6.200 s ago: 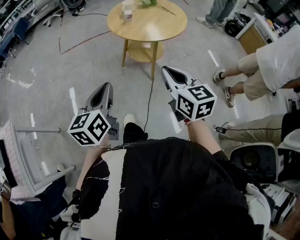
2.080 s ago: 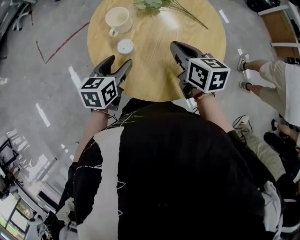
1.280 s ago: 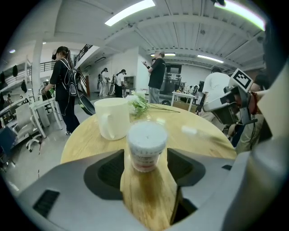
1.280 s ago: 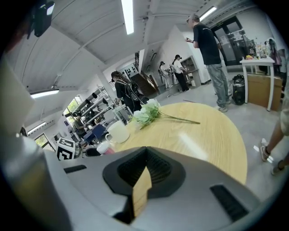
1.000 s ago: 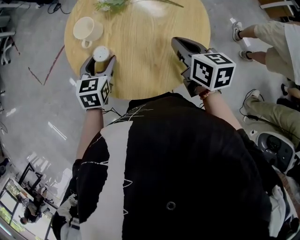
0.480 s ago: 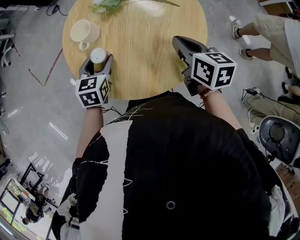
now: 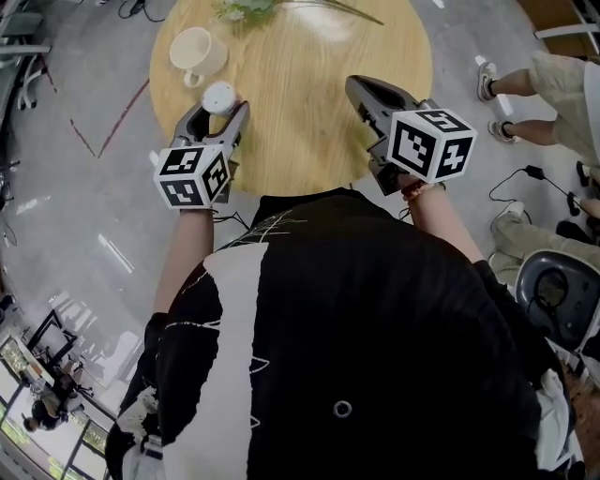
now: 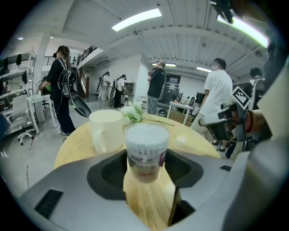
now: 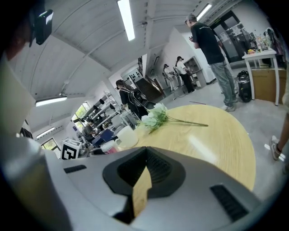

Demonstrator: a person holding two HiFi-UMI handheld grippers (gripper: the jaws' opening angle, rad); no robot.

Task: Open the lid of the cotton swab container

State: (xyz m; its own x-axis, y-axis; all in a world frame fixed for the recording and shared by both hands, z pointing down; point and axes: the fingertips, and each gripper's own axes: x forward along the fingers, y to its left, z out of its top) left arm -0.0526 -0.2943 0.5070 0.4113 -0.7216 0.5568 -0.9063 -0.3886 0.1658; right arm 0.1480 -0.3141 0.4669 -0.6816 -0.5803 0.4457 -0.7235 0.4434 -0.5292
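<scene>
**Left fingers closing round the swab tub, lid still on**

I am at the grasping step. The left gripper [image 7: 219,110] has its fingers [image 8: 72,189] spread wide, and they have just been closing. The cotton swab container [image 8: 146,149] stands upright on the desk [image 7: 309,112] right between them. From the left gripper view I see a slim gap on either side of it, so I judge the pads are not yet pressing, though the wide-angle lens makes that hard to be sure of.

The right gripper [image 7: 364,89] hovers well off to the right of the left fingers, with its own fingers closed together on nothing.

The container is a small clear plastic cylinder with a printed label round its middle. White swab heads are packed under a pale round lid [image 8: 146,131]. Just beyond the fingertips stands a cream mug [image 8: 105,131], smooth and glazed. Further beyond lie some white flowers [image 7: 248,7] on thin stems. The desk is round, of pale varnished wood.

Next, I reckon the left fingers must clamp low on the slick wall. That would leave the lid free for the right fingers to lift off.
</scene>
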